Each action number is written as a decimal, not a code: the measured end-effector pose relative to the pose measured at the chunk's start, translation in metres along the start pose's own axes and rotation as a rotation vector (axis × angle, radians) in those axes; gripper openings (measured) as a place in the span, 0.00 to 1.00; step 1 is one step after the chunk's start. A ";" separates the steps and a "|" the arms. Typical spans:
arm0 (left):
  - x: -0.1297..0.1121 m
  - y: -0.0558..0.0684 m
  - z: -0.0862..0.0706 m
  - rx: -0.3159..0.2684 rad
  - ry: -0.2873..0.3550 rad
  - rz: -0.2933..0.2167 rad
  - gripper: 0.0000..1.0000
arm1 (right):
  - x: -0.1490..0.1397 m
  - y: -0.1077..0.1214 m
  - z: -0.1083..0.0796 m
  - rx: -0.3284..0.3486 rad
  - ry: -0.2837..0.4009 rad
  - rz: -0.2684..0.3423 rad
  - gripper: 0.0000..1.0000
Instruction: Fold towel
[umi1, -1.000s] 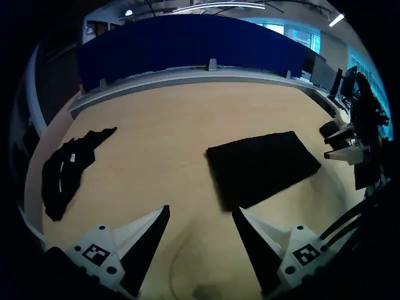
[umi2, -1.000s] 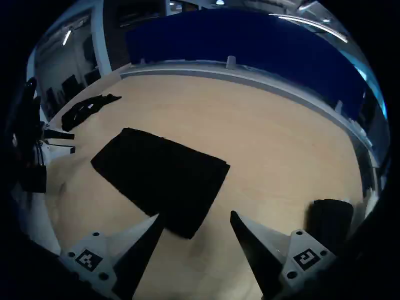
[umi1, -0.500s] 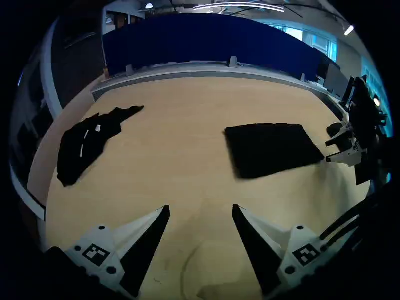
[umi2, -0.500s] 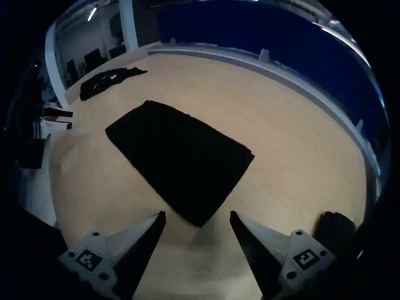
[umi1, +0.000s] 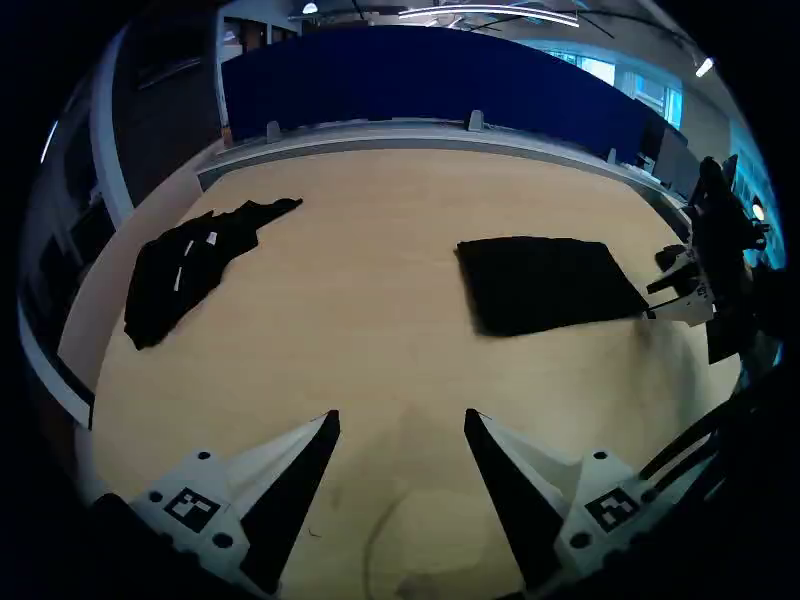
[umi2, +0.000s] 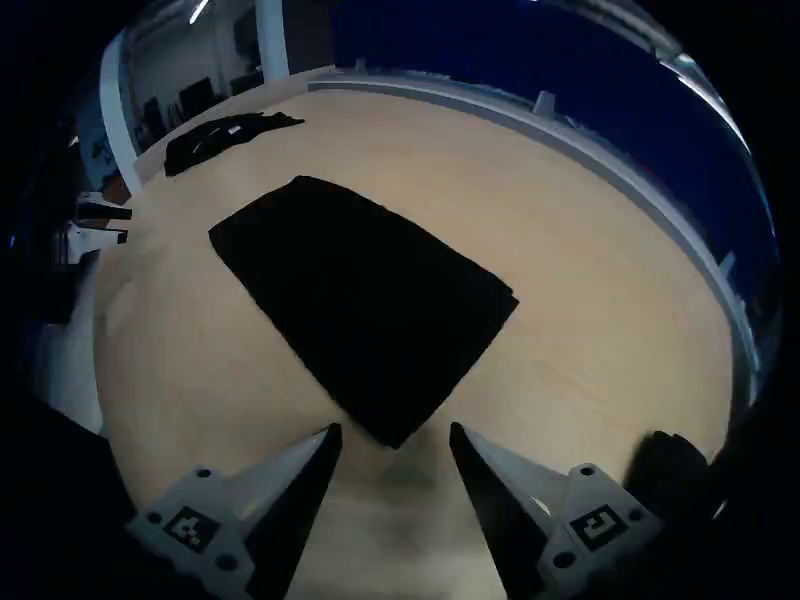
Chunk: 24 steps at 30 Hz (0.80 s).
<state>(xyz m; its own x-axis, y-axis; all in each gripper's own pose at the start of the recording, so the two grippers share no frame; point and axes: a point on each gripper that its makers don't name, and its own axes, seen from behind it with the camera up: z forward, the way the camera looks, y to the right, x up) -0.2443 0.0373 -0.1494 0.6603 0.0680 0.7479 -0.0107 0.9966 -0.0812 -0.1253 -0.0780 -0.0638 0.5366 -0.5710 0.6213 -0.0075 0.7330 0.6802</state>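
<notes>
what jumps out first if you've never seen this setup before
The flat black towel grabs the eye first: a dark rectangle on the pale wooden table, its near corner right at the tips of the open right gripper. Next comes the crumpled black cloth off to the left in the left gripper view, with the blue partition running along the table's far edge.

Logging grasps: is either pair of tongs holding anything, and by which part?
Nothing is held. The left tongs and right tongs are open; a corner of the black towel lies by the right tips.
</notes>
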 end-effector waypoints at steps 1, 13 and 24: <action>-0.001 0.001 -0.001 -0.001 0.000 -0.002 0.93 | -0.001 0.000 0.001 0.005 -0.005 -0.001 0.74; -0.009 0.003 -0.008 -0.006 -0.004 -0.012 0.92 | -0.012 -0.004 0.006 0.040 -0.040 -0.008 0.30; -0.014 0.002 -0.009 -0.001 -0.009 -0.014 0.93 | -0.011 -0.003 0.008 0.042 -0.035 -0.004 0.03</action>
<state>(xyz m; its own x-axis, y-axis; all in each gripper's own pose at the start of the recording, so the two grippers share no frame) -0.2467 0.0376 -0.1656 0.6537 0.0546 0.7548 -0.0006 0.9974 -0.0716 -0.1379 -0.0772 -0.0693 0.5064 -0.5874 0.6313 -0.0410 0.7148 0.6981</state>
